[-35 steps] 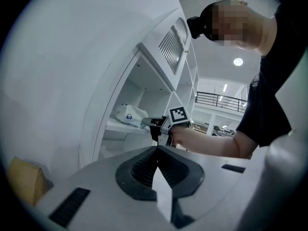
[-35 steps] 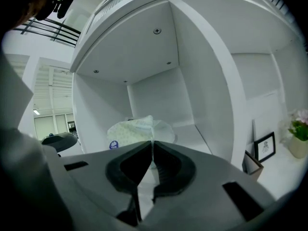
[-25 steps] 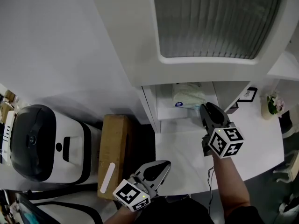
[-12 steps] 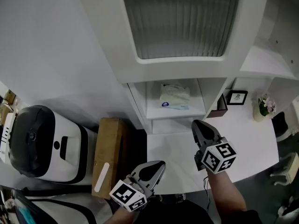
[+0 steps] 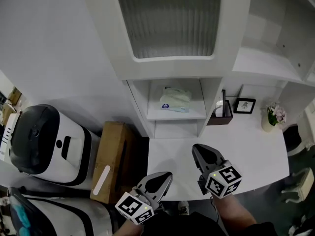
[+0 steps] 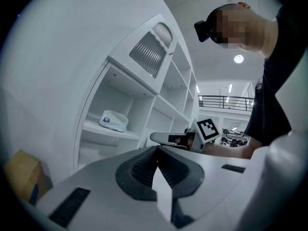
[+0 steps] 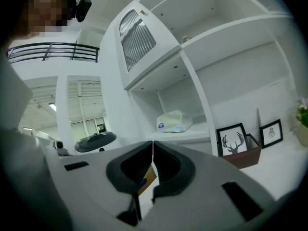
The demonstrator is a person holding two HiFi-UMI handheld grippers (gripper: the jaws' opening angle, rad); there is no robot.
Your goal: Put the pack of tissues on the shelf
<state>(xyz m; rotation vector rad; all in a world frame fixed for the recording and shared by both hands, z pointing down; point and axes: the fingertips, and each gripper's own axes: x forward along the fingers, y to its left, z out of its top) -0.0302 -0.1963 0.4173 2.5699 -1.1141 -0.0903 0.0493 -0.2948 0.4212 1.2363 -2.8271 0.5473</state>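
Tissue pack (image 5: 175,100) on white shelf (image 5: 197,115); desk (image 5: 246,144) below; cardboard box (image 5: 110,156) left

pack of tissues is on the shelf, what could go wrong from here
1. The pack of tissues seems to lie toward the front of the shelf, blue-label end nearest the edge; a bump to the unit might slide it off.
2. The right gripper, shut and empty, hangs over the counter, which also holds the framed picture and flower vase; a careless swing that way could knock them.
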